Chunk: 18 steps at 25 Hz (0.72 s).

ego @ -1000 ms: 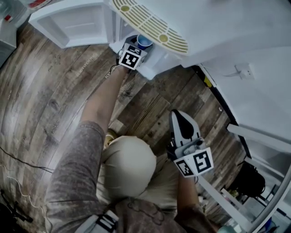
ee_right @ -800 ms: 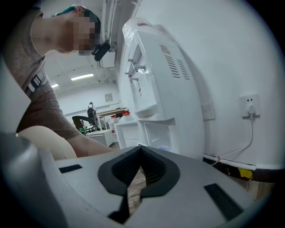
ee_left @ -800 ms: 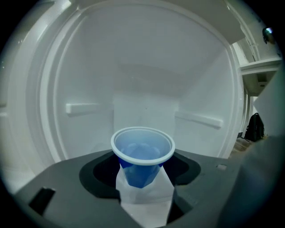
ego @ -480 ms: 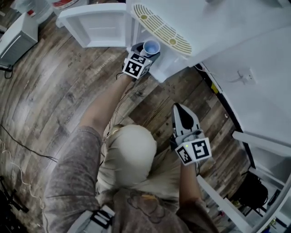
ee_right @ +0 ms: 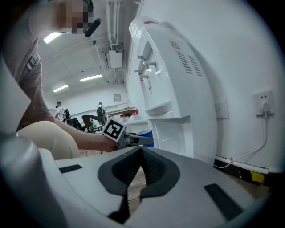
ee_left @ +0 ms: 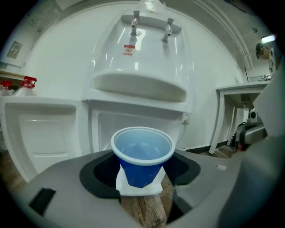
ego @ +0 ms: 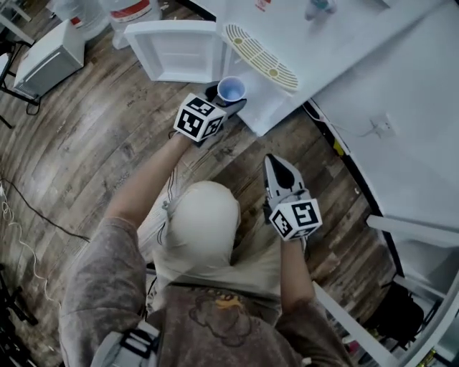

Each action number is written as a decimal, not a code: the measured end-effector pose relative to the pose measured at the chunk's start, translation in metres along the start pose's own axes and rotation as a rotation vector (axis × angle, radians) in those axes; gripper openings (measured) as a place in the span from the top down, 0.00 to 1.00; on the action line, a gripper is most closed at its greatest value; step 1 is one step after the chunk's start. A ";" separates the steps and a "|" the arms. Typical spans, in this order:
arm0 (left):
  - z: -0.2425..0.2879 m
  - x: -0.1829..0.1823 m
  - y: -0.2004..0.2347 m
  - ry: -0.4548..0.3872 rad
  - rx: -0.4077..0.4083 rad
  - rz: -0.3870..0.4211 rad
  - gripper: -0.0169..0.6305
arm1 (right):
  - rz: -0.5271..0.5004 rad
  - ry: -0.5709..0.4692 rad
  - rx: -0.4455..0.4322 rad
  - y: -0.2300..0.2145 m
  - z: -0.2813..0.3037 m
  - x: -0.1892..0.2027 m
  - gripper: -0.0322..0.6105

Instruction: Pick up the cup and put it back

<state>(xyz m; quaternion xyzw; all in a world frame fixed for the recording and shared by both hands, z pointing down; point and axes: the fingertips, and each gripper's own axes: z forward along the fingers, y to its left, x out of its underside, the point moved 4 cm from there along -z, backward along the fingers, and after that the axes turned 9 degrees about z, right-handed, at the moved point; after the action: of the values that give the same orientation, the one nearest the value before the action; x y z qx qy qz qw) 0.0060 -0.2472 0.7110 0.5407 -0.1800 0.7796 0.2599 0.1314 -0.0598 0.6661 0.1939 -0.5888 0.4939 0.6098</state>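
Note:
A blue plastic cup (ego: pixel 231 89) stands upright and empty in my left gripper (ego: pixel 231 99), which is shut on its lower part. The left gripper view shows the cup (ee_left: pixel 142 156) between the white pads (ee_left: pixel 125 183) of that gripper (ee_left: pixel 141 176). It hangs in front of the white water dispenser (ee_left: pixel 138 58), at the height of the open lower compartment (ee_left: pixel 133 131). My right gripper (ego: pixel 276 168) is held lower and to the right, above the person's knee. It (ee_right: pixel 141 153) is shut with nothing in it.
The dispenser (ego: pixel 287 43) stands against the wall, its lower door (ego: pixel 176 50) swung open to the left and a slotted drip tray (ego: pixel 262 54) on top. A white box (ego: pixel 50 61) and jugs (ego: pixel 133 8) sit far left. A wall socket (ego: pixel 380 125) is at the right.
My left gripper has lifted the cup up and drawn it back out from the dispenser's lower compartment. The right gripper has shifted only slightly.

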 end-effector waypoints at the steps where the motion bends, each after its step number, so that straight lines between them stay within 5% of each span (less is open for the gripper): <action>1: -0.009 -0.004 -0.003 0.002 0.000 0.006 0.52 | -0.009 0.002 -0.006 0.002 0.001 -0.001 0.95; 18: -0.133 -0.049 -0.052 -0.048 -0.023 -0.025 0.52 | -0.066 0.002 -0.011 -0.005 -0.033 -0.018 0.95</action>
<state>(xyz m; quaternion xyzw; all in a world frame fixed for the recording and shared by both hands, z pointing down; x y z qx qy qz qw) -0.0486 -0.1417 0.6185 0.5586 -0.1883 0.7609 0.2711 0.1558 -0.0417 0.6439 0.2096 -0.5842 0.4703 0.6274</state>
